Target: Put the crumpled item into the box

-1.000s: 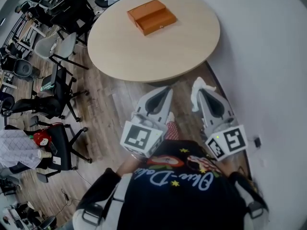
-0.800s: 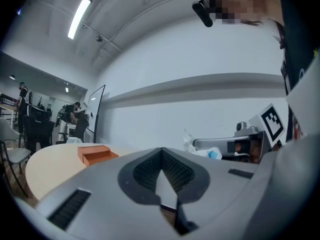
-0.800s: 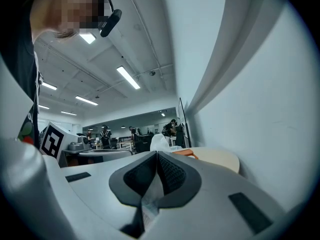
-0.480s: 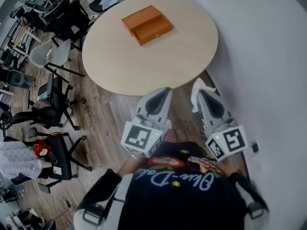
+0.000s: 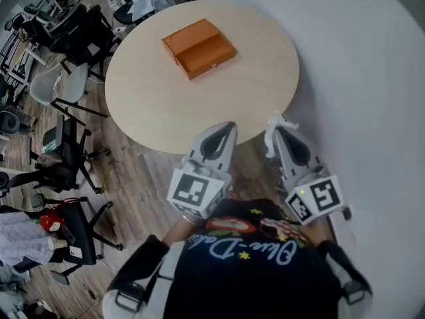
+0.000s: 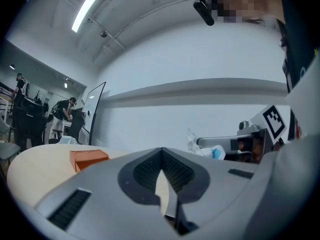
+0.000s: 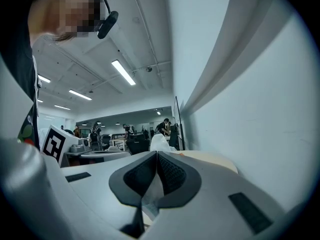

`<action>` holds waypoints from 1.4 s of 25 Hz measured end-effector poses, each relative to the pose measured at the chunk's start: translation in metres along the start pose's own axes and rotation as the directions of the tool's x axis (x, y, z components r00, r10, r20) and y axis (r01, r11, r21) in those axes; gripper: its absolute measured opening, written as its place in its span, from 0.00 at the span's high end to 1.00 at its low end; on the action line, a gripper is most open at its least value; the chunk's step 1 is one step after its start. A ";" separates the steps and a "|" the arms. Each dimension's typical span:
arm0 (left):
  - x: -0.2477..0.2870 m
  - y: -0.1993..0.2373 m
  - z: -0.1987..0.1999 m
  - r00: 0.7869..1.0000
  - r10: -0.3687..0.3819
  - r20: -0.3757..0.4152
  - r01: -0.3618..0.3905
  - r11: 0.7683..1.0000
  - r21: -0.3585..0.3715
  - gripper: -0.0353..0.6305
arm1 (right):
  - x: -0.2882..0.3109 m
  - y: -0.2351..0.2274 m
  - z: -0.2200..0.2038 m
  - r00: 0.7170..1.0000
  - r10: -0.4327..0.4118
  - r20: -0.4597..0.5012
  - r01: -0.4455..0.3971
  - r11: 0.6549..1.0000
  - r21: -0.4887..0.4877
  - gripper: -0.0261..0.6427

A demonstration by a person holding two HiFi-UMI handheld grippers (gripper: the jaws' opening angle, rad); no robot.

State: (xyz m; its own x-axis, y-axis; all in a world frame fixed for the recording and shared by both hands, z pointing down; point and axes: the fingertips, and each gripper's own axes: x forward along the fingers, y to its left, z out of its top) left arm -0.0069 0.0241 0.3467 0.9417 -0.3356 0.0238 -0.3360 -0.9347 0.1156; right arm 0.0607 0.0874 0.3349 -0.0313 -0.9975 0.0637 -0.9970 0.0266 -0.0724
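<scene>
Here the right hand-held gripper clenches the crumpled item, lengthwise along its jaws; left hand-held gripper closed, empty.

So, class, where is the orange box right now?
In the head view, the orange box sits alone on the round table, toward its far left side.

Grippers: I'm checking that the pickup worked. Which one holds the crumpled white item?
The right gripper: the crumpled white item sticks out of its tip. The left gripper is shut with nothing in it.
</scene>
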 end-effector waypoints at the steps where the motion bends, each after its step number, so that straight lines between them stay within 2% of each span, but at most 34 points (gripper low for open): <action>1: 0.003 0.005 0.001 1.000 -0.002 0.003 0.002 1.000 -0.003 0.96 | 0.007 -0.001 0.001 1.000 0.001 0.000 -0.001 1.000 -0.001 0.96; 8: 0.029 0.046 0.012 1.000 -0.016 0.003 0.016 1.000 0.003 0.96 | 0.050 -0.009 0.011 1.000 -0.011 0.007 0.011 1.000 0.001 0.96; 18: 0.048 0.079 0.012 1.000 -0.028 0.010 0.028 1.000 -0.006 0.96 | 0.084 -0.018 0.009 1.000 -0.022 -0.004 0.022 1.000 -0.009 0.96; 28: 0.047 0.099 0.011 1.000 0.015 0.000 -0.015 1.000 -0.022 0.96 | 0.106 -0.009 0.011 0.999 0.030 -0.034 -0.030 0.999 -0.013 0.96; 35: 0.053 0.115 0.009 0.996 0.092 -0.016 -0.092 0.996 -0.011 0.96 | 0.129 -0.026 0.012 0.995 0.089 -0.037 -0.089 0.996 0.004 0.96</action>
State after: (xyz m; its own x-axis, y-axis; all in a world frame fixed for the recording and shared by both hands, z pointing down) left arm 0.0048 -0.1020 0.3526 0.9068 -0.4184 0.0507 -0.4214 -0.8984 0.1234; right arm 0.0837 -0.0432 0.3334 -0.1228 -0.9879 0.0942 -0.9900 0.1153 -0.0817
